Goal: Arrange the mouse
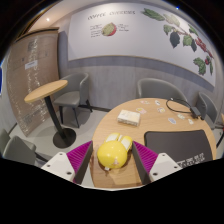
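Note:
A yellow mouse [112,153] sits between my gripper's [112,160] two fingers, and both pink pads [80,157] press against its sides. A short piece of its cord hangs at its lower left. The gripper holds the mouse over the near end of a light wooden table [150,122]. A black mouse mat [186,146] lies on the table just to the right of the right finger.
A small white box [127,117] lies on the table beyond the mouse. Flat white pieces [150,103] and a dark cable [180,104] lie at the far end. A round side table [47,91] and grey chairs [73,92] stand to the left.

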A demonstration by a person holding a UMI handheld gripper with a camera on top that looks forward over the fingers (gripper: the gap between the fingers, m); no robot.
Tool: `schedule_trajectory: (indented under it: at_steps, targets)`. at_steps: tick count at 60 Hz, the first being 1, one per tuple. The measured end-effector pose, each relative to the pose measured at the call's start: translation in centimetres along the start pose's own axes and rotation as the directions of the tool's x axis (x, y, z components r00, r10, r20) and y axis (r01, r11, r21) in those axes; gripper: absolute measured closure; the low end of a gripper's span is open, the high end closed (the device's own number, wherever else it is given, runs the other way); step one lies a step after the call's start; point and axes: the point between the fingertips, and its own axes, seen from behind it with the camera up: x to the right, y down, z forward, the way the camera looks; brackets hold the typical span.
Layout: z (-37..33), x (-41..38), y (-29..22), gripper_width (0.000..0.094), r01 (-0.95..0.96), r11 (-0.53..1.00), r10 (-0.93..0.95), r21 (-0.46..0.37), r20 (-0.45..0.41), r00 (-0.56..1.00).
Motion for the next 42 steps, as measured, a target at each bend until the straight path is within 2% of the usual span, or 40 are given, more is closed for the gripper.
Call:
schedule_trajectory:
  at_steps: [2,5,6,16,19,25,30,36,42]
  targets:
    - [0.2,0.1,-0.1,0.0182,-0.014,1.000,0.014,-0.002,-0.012,1.000]
    - [0.4,0.7,-0.1,0.0316,-0.028,1.000,0.027,-0.007,-0.044,0.999]
    - [0.5,0.7,-0.2,0.0326,-0.035,0.999,0.035,-0.004,-0.044,0.998]
    - [-0.2,-0.3,-0.5,0.0526,-0.094,0.996,0.094,0.010,0.028,0.995]
    - [-2.1,-0.4,-1.9,0.0542,-0.078,0.994,0.074,0.070,0.063,0.995]
    - [-8.4,0.9,-7.3,0.0546,-0.012,0.963,-0.012,0.269,0.090,0.996]
    - [-13.0,4.3,-10.8,0.0548,-0.019,0.940,-0.007,0.341,0.072,0.997]
    - [-15.3,11.8,-10.2,0.0548,0.002,0.936,0.007,0.352,-0.025,1.000]
    - [-14.1,18.3,-5.6,0.0549,-0.025,0.969,0.052,0.245,-0.103,0.993]
